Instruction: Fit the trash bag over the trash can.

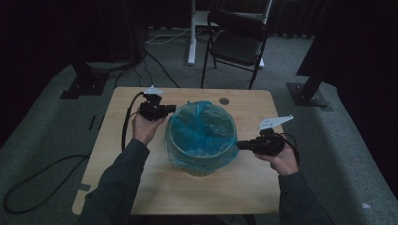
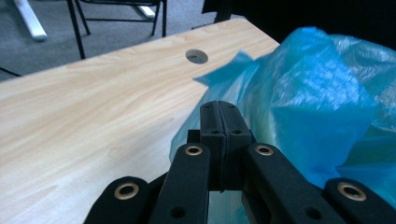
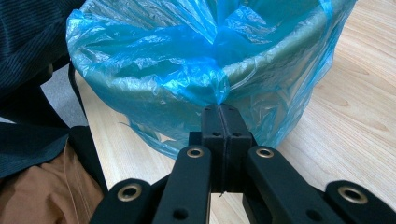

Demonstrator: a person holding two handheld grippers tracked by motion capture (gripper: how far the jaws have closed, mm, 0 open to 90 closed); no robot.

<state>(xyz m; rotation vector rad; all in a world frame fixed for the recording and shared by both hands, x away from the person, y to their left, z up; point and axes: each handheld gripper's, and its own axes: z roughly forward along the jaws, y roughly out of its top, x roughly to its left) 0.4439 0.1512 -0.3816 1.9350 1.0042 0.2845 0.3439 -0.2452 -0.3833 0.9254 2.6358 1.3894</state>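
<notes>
Since the blue bag (image 1: 201, 133) lines the bin (image 1: 202, 164) mid-table, both grippers should lift evenly: the right gripper (image 3: 219, 108) is clamped on a pinch of film, the left gripper (image 2: 219, 105) closed at the rim, its catch unclear.

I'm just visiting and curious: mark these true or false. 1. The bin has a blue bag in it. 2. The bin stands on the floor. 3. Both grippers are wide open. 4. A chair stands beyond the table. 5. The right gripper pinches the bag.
1. True: a blue bag lines the bin.
2. False: it stands on the table.
3. False: the left gripper and the right gripper both have their jaws together.
4. True: a dark chair stands behind the table.
5. True: a fold of the bag runs into its closed tips.
</notes>
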